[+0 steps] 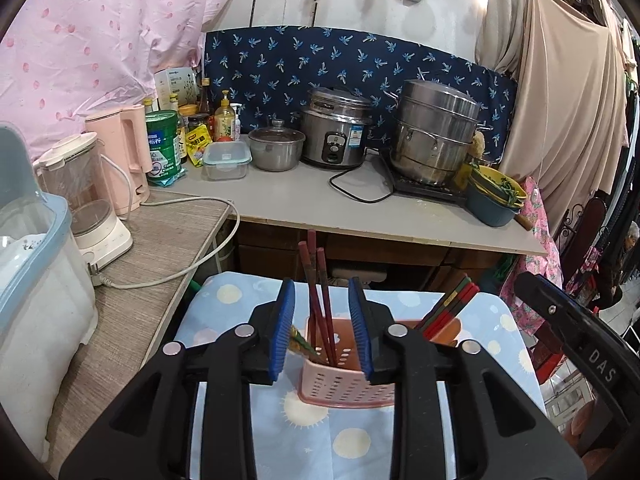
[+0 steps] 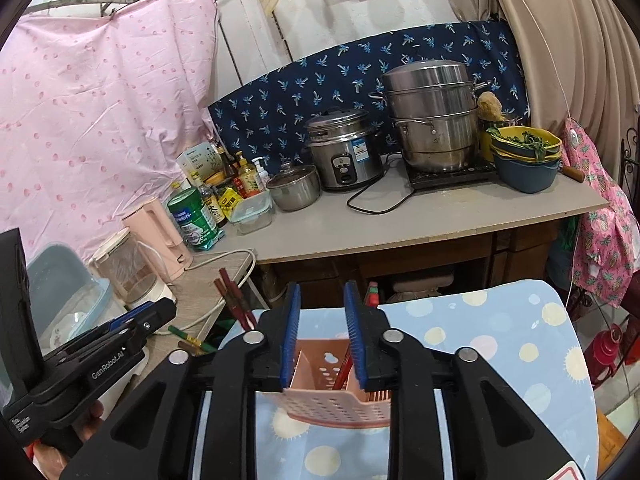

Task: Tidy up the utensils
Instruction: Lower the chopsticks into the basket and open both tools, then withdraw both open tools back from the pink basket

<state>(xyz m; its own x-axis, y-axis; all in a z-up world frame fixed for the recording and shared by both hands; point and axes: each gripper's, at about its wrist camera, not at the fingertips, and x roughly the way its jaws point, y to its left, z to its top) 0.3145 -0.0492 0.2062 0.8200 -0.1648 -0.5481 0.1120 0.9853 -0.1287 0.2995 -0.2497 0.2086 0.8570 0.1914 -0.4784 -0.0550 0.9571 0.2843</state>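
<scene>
Pink slotted holder [image 1: 340, 376] stands on the sun-print cloth surface [image 1: 348, 444], near edge. Dark red chopsticks [image 1: 318, 300] upright in its left compartment; a second bundle [image 1: 448, 312] leans out right, likely sorted by set. Left claw [image 1: 322, 332] spread, straddling the upright pair without touching. Right claw [image 2: 322, 336] spread, empty, above the holder's middle.
</scene>
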